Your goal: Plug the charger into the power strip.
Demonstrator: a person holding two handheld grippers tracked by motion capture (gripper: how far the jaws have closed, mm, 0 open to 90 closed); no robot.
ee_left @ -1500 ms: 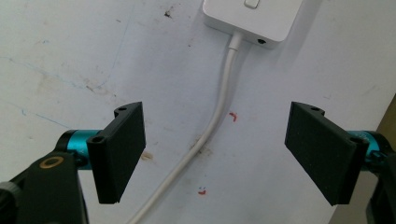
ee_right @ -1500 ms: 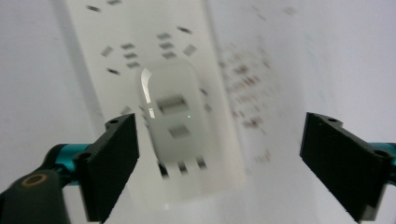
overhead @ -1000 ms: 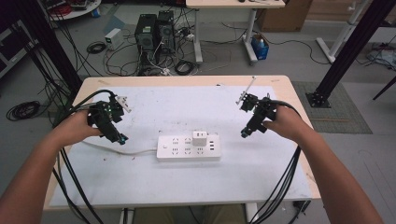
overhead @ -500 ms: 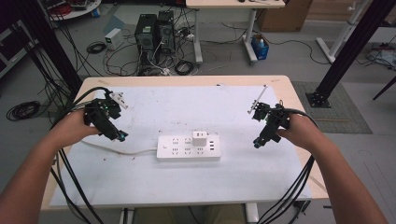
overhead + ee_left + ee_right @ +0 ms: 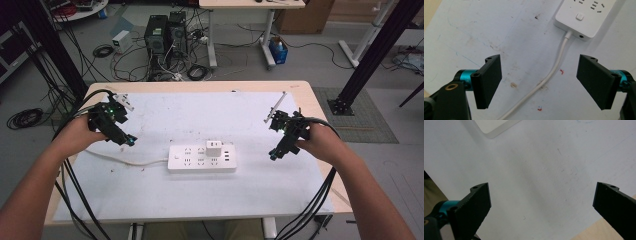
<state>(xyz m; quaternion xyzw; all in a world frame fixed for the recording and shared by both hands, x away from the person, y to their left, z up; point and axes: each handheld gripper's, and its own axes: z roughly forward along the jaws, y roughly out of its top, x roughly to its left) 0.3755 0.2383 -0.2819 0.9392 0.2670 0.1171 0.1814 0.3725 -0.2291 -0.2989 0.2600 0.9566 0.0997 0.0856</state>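
Hovering wide open and empty, the right gripper [image 5: 278, 151] is standing off to the side of the white power strip [image 5: 201, 158], which is lying mid-table with a charger [image 5: 214, 148] plugged in, probably because the plugging looks finished; the left gripper [image 5: 126, 140], also empty and parted, is straddling the strip's cord [image 5: 550, 75].

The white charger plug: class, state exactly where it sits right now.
In the high view, the charger plug stands plugged into the power strip at mid-table, right of its centre, between the two grippers.
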